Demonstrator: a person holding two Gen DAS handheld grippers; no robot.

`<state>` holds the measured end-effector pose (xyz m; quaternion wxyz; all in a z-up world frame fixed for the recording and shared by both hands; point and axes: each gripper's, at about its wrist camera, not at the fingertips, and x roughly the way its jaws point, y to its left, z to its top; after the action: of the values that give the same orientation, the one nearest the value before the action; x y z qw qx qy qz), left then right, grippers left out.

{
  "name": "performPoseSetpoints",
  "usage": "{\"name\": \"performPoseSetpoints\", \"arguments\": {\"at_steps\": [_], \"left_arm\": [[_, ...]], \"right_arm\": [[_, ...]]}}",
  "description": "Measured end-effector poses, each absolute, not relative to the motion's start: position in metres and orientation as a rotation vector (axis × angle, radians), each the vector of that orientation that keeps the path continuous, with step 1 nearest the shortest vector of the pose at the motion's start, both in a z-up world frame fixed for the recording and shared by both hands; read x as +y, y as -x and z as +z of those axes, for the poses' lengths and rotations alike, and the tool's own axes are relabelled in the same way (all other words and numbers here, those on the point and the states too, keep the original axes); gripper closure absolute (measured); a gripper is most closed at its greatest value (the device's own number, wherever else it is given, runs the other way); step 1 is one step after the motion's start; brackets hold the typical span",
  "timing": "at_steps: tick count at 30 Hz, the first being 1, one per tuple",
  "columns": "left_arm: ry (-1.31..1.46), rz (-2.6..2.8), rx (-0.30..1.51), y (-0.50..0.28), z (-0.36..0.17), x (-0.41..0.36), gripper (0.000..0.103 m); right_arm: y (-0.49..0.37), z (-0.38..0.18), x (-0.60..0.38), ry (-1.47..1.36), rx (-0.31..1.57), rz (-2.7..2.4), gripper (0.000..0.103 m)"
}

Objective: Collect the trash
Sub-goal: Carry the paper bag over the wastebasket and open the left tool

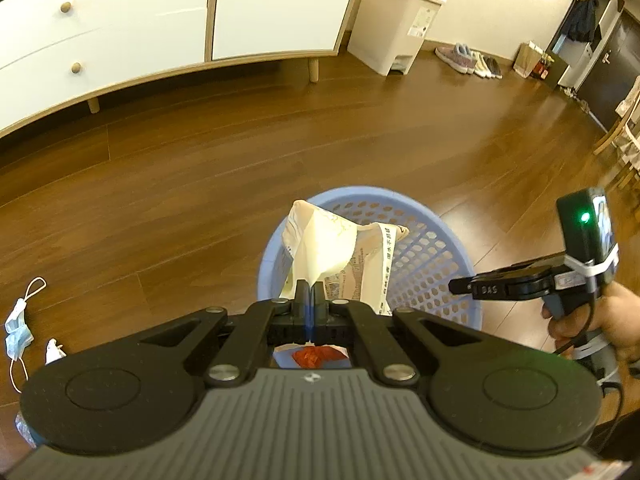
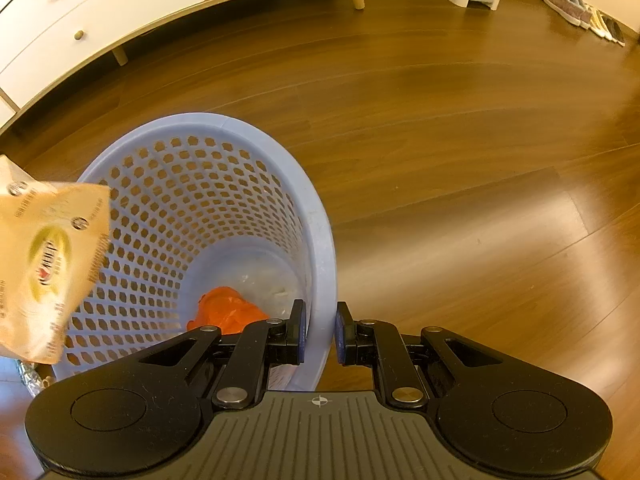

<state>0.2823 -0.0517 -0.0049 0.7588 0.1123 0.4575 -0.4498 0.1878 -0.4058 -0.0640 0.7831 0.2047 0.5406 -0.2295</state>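
Over a wooden living-room floor, the left tool (image 1: 309, 289) is clamped shut on a crumpled paper wrapper (image 1: 334, 248), which hangs directly above the mouth of a blue perforated basket (image 1: 432, 264). The right tool (image 2: 320, 328), its fingers partly apart, straddles the basket's near rim without quite closing on it, apparently to steady the basket. At the basket's bottom lies an orange scrap (image 2: 226, 312) beside some pale debris. Farther left on the floor, well apart from the basket, a blue face mask (image 1: 18, 326) and a small white scrap (image 1: 54, 351) remain to be collected. Beyond stand a white cabinet (image 1: 120, 20), a cream pedal bin (image 1: 394, 16) and a row of shoes (image 1: 468, 60) against the wall. The drop looks imminent; the light, broad wrapper could catch on the rim or drift outside if released off-centre, and the loosely held basket could tip if nudged.
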Motion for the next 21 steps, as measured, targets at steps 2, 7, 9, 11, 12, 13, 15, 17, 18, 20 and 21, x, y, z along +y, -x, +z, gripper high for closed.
{"name": "performPoseSetpoints", "arguments": {"at_steps": [2, 7, 9, 11, 12, 13, 15, 17, 18, 20, 21], "left_arm": [[-0.254, -0.975, 1.009, -0.2830, -0.0097, -0.0533, 0.103], [-0.266, -0.967, 1.022, -0.2853, -0.0164, -0.0532, 0.103], [-0.268, -0.967, 1.021, -0.2846, -0.0166, -0.0536, 0.103], [-0.269, -0.975, 1.019, -0.2845, -0.0168, -0.0549, 0.103], [-0.270, -0.974, 1.021, -0.2840, -0.0169, -0.0560, 0.103], [-0.268, -0.979, 1.021, -0.2838, -0.0170, -0.0561, 0.099], [-0.276, -0.978, 1.011, -0.2827, -0.0161, -0.0566, 0.097], [-0.284, -0.981, 1.004, -0.2823, -0.0156, -0.0563, 0.096], [-0.285, -0.980, 1.006, -0.2823, -0.0158, -0.0561, 0.096], [-0.284, -0.982, 1.009, -0.2826, -0.0161, -0.0551, 0.096], [-0.285, -0.982, 1.007, -0.2830, -0.0158, -0.0547, 0.096]], "right_arm": [[-0.1879, -0.0644, -0.4066, -0.443, 1.168, -0.496, 0.093], [-0.1895, -0.0646, -0.4060, -0.443, 1.166, -0.492, 0.093], [-0.1896, -0.0643, -0.4050, -0.443, 1.165, -0.491, 0.093], [-0.1889, -0.0644, -0.4048, -0.440, 1.166, -0.488, 0.093], [-0.1888, -0.0643, -0.4050, -0.442, 1.165, -0.488, 0.093], [-0.1885, -0.0647, -0.4058, -0.442, 1.166, -0.488, 0.093], [-0.1885, -0.0649, -0.4065, -0.442, 1.166, -0.487, 0.093], [-0.1889, -0.0650, -0.4067, -0.439, 1.167, -0.486, 0.093], [-0.1887, -0.0650, -0.4068, -0.440, 1.168, -0.487, 0.093], [-0.1885, -0.0653, -0.4062, -0.437, 1.168, -0.485, 0.093], [-0.1886, -0.0652, -0.4060, -0.436, 1.169, -0.485, 0.093]]}}
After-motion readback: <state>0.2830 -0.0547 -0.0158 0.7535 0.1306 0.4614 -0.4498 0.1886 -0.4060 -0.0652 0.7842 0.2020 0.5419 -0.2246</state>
